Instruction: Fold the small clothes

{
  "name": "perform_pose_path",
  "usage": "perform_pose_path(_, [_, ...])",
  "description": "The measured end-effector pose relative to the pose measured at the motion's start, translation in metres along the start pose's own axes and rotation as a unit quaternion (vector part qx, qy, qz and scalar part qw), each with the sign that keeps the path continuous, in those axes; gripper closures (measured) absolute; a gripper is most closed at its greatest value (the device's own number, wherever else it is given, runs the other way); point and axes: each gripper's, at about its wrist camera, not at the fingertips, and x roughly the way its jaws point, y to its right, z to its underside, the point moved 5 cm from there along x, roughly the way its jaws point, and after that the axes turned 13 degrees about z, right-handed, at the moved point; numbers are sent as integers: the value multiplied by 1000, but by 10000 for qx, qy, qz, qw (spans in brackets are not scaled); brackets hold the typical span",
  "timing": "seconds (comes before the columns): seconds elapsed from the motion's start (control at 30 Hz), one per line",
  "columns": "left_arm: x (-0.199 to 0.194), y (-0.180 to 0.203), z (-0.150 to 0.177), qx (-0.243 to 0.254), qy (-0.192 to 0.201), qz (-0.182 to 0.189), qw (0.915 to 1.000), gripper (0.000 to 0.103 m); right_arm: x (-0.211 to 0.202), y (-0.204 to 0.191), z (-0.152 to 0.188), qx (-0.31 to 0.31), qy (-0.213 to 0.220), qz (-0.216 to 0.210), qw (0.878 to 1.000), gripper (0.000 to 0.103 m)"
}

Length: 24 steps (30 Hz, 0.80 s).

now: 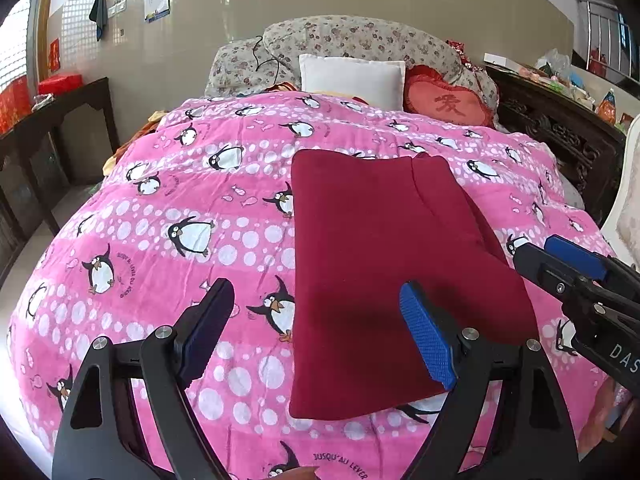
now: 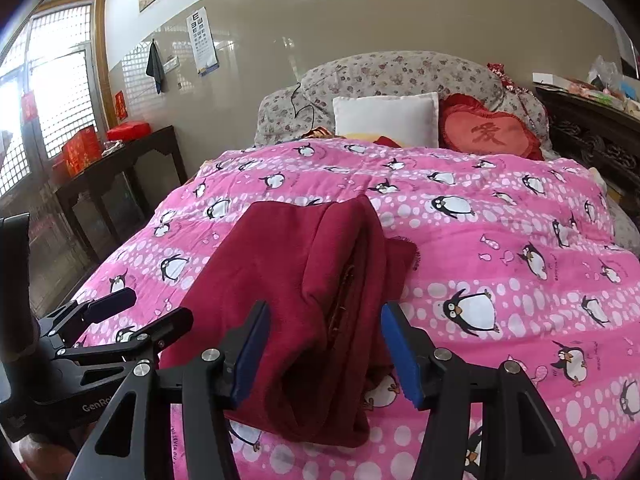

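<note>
Lying folded on quilt (image 1: 168, 208) (pink): garment (image 1: 384, 264)

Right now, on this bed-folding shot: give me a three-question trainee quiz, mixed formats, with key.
1. True or false: the left tongs grip the dark red garment.
2. Multiple choice: the garment lies on A) a bare table, B) the pink penguin blanket, C) the white pillow.
3. Short answer: what sits right of the white pillow, against the floral bedding?

Key:
1. False; both the left and right tongs stand open, nothing pinched.
2. B.
3. A red heart-shaped cushion.
</note>
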Motion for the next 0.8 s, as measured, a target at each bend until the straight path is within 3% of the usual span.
perform_pose_path(0.8, [4,-2,3,-9,-26,-12,10000,18,6,-6,-1,-40,-37,-116,9999,45])
